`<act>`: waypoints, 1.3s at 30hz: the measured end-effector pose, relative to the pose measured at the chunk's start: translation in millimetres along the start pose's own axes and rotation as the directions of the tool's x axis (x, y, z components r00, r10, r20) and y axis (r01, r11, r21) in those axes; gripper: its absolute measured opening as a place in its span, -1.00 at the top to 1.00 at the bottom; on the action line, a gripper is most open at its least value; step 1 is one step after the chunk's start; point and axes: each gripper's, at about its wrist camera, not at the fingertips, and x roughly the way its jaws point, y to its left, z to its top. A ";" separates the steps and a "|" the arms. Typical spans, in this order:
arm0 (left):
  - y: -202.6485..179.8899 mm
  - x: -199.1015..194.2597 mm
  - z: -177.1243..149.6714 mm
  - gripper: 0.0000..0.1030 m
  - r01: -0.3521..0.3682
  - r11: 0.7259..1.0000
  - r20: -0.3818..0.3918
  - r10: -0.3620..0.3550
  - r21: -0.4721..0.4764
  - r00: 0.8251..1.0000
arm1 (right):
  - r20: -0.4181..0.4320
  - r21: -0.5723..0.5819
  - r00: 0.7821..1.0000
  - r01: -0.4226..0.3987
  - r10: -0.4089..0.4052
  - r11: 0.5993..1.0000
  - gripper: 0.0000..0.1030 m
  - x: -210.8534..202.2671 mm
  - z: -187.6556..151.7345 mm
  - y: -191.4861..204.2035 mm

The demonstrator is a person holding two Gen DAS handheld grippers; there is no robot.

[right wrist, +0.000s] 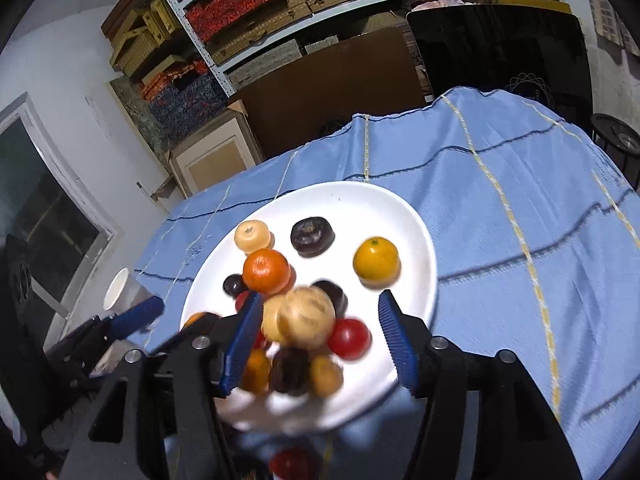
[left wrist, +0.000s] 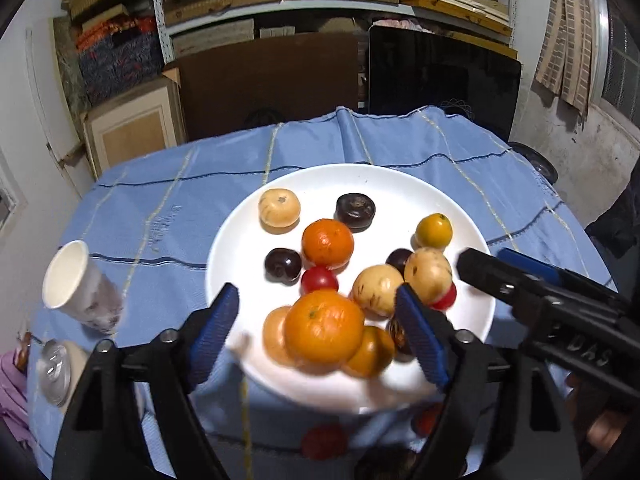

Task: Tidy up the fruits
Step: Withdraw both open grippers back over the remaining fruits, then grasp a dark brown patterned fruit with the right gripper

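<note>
Fruits (left wrist: pixel 327 242) on white plate (left wrist: pixel 384 184), blue cloth (left wrist: pixel 160 208)

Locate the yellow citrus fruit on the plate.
The yellow citrus fruit sits alone on the white plate's right side in both views, right of the dark doughnut-shaped fruit.

Approx a dozen mixed fruits (left wrist: pixel 327 243) lie loose on white plate (left wrist: pixel 400 184), two oranges incl.
</note>
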 end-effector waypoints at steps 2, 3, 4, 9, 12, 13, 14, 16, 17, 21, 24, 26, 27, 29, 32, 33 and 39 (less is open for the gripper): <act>3.1 -14.4 -9.4 -0.62 0.004 1.000 0.019 -0.004 -0.007 1.000 | 0.000 0.009 1.000 -0.002 0.002 1.000 -0.25 -13.4 -10.2 -4.5; 5.4 -19.6 -13.4 -0.66 0.003 1.000 0.020 -0.003 -0.014 1.000 | -0.006 0.004 1.000 0.001 -0.001 1.000 -0.25 -19.0 -16.5 -5.3; 9.9 -26.9 -20.6 -0.67 0.006 0.999 0.021 -0.005 -0.034 1.000 | -0.009 -0.007 1.000 0.004 -0.004 1.000 -0.25 -24.6 -23.4 -5.1; 22.8 -47.7 -57.4 -0.70 0.048 0.991 0.007 -0.047 -0.123 0.999 | -0.026 -0.051 0.999 0.023 -0.024 0.998 -0.25 -48.1 -60.4 -0.8; 20.8 -55.2 -79.6 -0.70 0.052 0.993 -0.016 -0.054 -0.106 0.998 | -0.033 -0.071 0.999 0.007 -0.010 0.997 -0.25 -56.8 -78.9 3.6; 20.4 -58.1 -87.5 -0.70 0.045 0.993 -0.014 -0.047 -0.108 0.999 | -0.026 -0.087 0.999 0.018 -0.020 0.996 -0.25 -60.8 -85.9 6.6; 20.1 -59.9 -93.9 -0.70 0.042 0.993 -0.015 -0.044 -0.115 0.999 | -0.021 -0.099 0.999 0.024 -0.026 0.995 -0.25 -63.5 -90.6 8.7; 20.0 -61.1 -106.0 -0.70 0.035 0.992 -0.031 -0.039 -0.122 0.999 | -0.019 -0.118 1.000 0.022 -0.024 0.993 -0.25 -66.9 -98.5 12.5; 20.0 -60.8 -110.9 -0.70 0.030 0.992 -0.038 -0.035 -0.122 0.999 | -0.017 -0.132 0.999 0.026 -0.028 0.991 -0.25 -68.4 -101.9 14.7; 14.7 -58.2 -124.7 -0.70 -0.025 0.996 -0.047 0.021 -0.080 0.999 | -0.006 -0.223 0.998 0.054 -0.057 0.973 -0.25 -69.1 -111.9 24.2; 16.1 -56.1 -130.8 -0.70 -0.028 0.996 -0.043 0.024 -0.080 0.999 | -0.016 -0.255 0.998 0.054 -0.060 0.966 -0.25 -65.9 -118.5 25.8; 19.8 -53.7 -134.9 -0.70 -0.021 0.996 -0.043 0.017 -0.092 0.999 | -0.034 -0.259 0.998 0.044 -0.054 0.965 -0.25 -61.8 -121.5 24.9; 21.6 -52.2 -136.0 -0.70 -0.018 0.995 -0.048 0.013 -0.094 0.999 | -0.039 -0.261 0.998 0.043 -0.055 0.964 -0.25 -59.8 -121.8 24.7; 24.0 -50.1 -135.3 -0.70 -0.009 0.995 -0.052 0.004 -0.100 0.999 | -0.055 -0.266 0.997 0.042 -0.058 0.963 -0.25 -55.8 -124.6 25.1; 26.3 -47.6 -136.8 -0.70 0.001 0.995 -0.059 -0.007 -0.100 0.998 | -0.066 -0.285 0.996 0.040 -0.061 0.958 -0.25 -52.4 -127.3 28.6; 26.5 -46.9 -137.1 -0.70 0.000 0.995 -0.064 -0.006 -0.095 0.998 | -0.064 -0.299 0.996 0.043 -0.065 0.953 -0.25 -52.0 -128.4 31.1; 33.3 -53.5 -133.7 -0.73 -0.017 0.994 -0.050 0.011 -0.105 0.999 | -0.072 -0.405 0.992 0.070 -0.108 0.912 -0.25 -46.4 -137.5 49.2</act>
